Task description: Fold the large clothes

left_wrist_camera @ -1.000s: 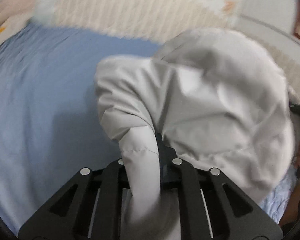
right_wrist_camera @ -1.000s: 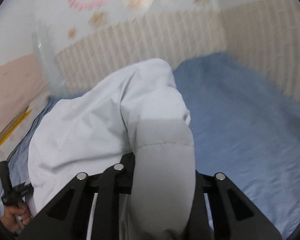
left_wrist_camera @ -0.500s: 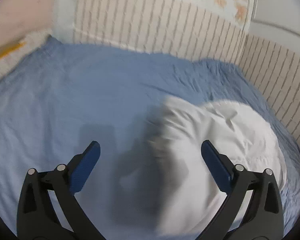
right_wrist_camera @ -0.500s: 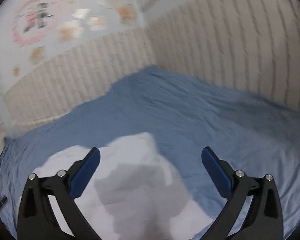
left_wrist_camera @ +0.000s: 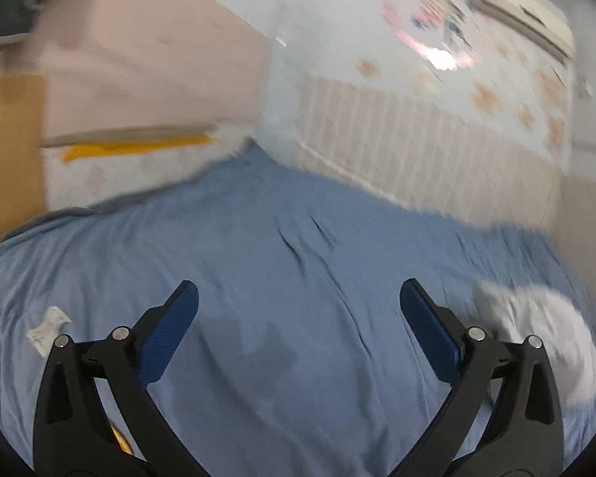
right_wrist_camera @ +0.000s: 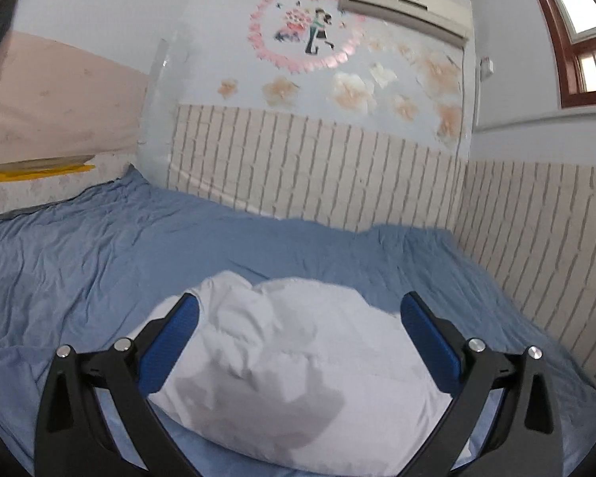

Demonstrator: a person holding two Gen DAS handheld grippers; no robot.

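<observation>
Jaws wide on both: right gripper [right_wrist_camera: 298, 318] empty, white garment [right_wrist_camera: 298, 369] bunched just ahead between fingers, untouched; left gripper [left_wrist_camera: 298, 318] empty over blue sheet [left_wrist_camera: 258, 258], garment right of it.

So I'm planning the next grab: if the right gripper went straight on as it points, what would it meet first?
Probably the white garment bundled on the blue sheet; it lies between the open right gripper fingers, untouched.

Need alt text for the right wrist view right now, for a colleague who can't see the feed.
A white padded garment lies bunched on a blue bedsheet, framed by the right tool, whose blue-padded fingers stand wide open and grip nothing. Behind the bed, a brick-pattern wall panel runs below a heart-shaped wall sticker and an air conditioner.
</observation>
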